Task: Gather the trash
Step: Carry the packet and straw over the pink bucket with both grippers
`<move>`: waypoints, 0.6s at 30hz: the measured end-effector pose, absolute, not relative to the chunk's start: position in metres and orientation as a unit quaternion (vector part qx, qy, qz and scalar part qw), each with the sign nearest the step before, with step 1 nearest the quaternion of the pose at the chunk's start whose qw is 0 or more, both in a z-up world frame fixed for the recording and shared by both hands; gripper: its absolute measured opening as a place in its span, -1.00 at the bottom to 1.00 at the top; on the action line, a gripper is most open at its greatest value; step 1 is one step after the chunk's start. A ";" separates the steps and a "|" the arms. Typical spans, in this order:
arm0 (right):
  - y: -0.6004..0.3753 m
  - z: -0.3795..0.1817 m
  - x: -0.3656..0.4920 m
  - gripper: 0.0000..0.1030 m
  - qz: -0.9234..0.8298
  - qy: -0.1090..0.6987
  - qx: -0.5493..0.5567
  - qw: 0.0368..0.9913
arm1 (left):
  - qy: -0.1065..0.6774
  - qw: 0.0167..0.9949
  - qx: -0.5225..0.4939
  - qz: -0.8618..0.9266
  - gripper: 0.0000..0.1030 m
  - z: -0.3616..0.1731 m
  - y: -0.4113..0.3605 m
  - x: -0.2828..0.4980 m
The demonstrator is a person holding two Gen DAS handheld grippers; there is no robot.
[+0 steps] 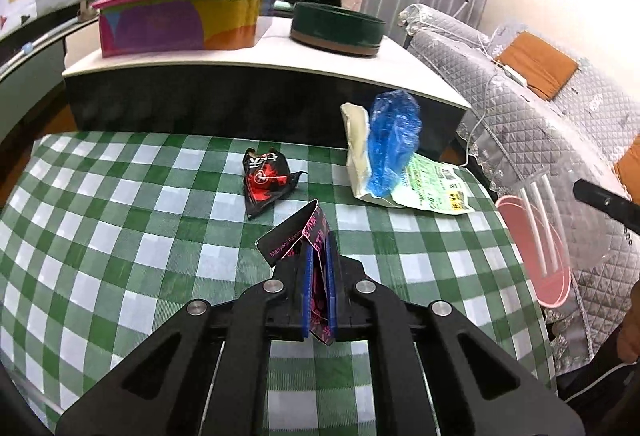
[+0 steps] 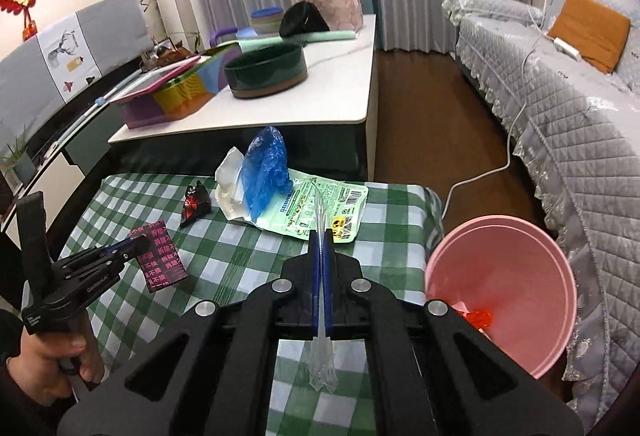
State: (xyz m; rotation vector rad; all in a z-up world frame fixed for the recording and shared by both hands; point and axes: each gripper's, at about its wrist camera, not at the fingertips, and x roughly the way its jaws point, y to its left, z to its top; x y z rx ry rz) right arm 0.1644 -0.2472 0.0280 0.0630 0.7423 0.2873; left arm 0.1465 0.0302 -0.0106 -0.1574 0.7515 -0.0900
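My left gripper [image 1: 319, 241] is shut on a black card with pink writing [image 1: 294, 236], held a little above the green checked tablecloth [image 1: 120, 236]. The right wrist view shows that left gripper [image 2: 136, 246] with the card [image 2: 160, 256] at the left. My right gripper [image 2: 320, 232] is shut on a clear plastic wrapper [image 2: 322, 368], which trails back between the fingers. On the cloth lie a red and black wrapper [image 1: 266, 182], a blue plastic bag [image 2: 266, 172], a white packet [image 2: 228, 184] and a green packet [image 2: 320, 212]. A pink bin [image 2: 500, 292] stands at the right of the table with a red scrap [image 2: 478, 316] inside.
Behind the checked table stands a higher white table [image 2: 340, 96] with a colourful box [image 1: 180, 20] and a dark green round tin [image 1: 338, 28]. A grey quilted sofa [image 2: 580, 108] runs along the right. A white cable [image 2: 480, 172] lies on the wooden floor. A hand [image 2: 52, 360] grips the left handle.
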 end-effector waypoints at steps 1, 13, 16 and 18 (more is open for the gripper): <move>-0.249 0.029 0.159 -0.97 0.137 0.356 0.029 0.924 | 0.364 0.927 -0.074 -0.046 -0.89 -0.009 0.029 0.143; -0.261 0.027 0.123 -0.97 0.110 0.315 0.004 0.943 | 0.339 0.937 -0.045 -0.068 -0.89 0.005 -0.001 0.114; -0.269 0.025 0.118 -0.97 0.104 0.314 0.000 0.944 | 0.339 0.937 -0.043 -0.071 -0.89 0.006 -0.009 0.111; -0.275 0.023 0.116 -0.97 0.101 0.316 0.004 0.943 | 0.337 0.938 -0.040 -0.071 -0.89 0.008 -0.015 0.108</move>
